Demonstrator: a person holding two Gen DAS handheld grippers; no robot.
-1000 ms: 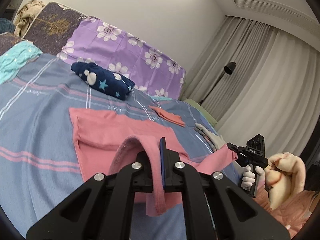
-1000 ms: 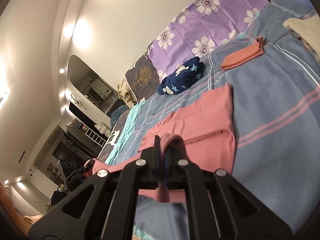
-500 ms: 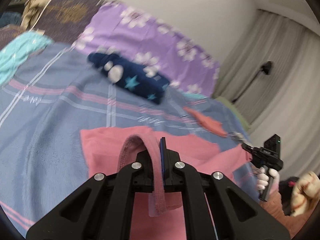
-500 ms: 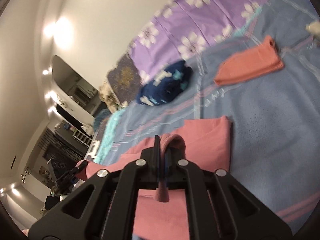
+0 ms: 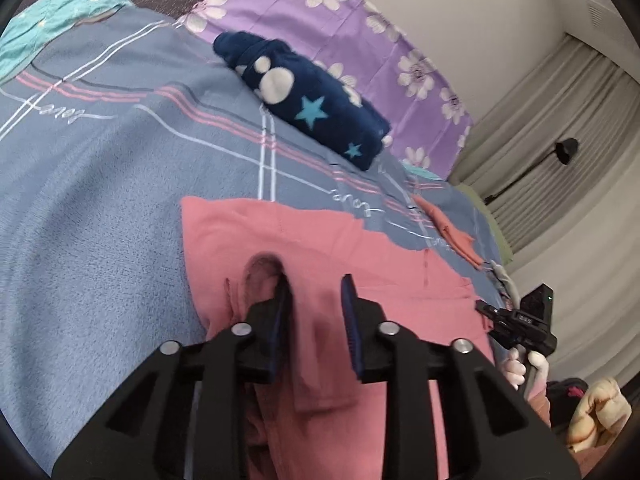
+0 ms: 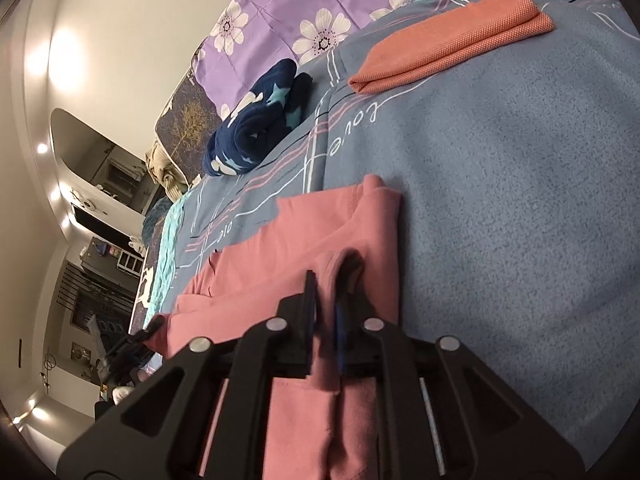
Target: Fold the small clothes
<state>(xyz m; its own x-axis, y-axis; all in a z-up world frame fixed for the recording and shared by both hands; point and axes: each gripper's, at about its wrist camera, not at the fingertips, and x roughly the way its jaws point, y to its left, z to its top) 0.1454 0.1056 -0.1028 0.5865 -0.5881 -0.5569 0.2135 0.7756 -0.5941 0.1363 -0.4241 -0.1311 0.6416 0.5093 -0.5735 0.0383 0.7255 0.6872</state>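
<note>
A pink cotton garment lies folded over on a blue-grey fleece blanket striped in pink and white, as a person works it with two black hand-held grippers. The left gripper sits low over the near part of the garment; its jaws have just been opening and stand clearly apart, a raised loop of the pink hem draped against the left finger while the right finger is clear of the cloth, so nothing is pinched. The right gripper, seen from its own camera, has also just been opening its jaws; they stand only slightly apart with a fold of the same pink garment rising between them, and whether the pads still press on it cannot be told. In the left wrist view the right gripper appears at the far right edge in a white-gloved hand. Beyond the garment, a rolled navy fleece item with white and teal stars rests near a purple pillow printed with white flowers, and a folded orange knit cloth lies well apart on the blanket.
</note>
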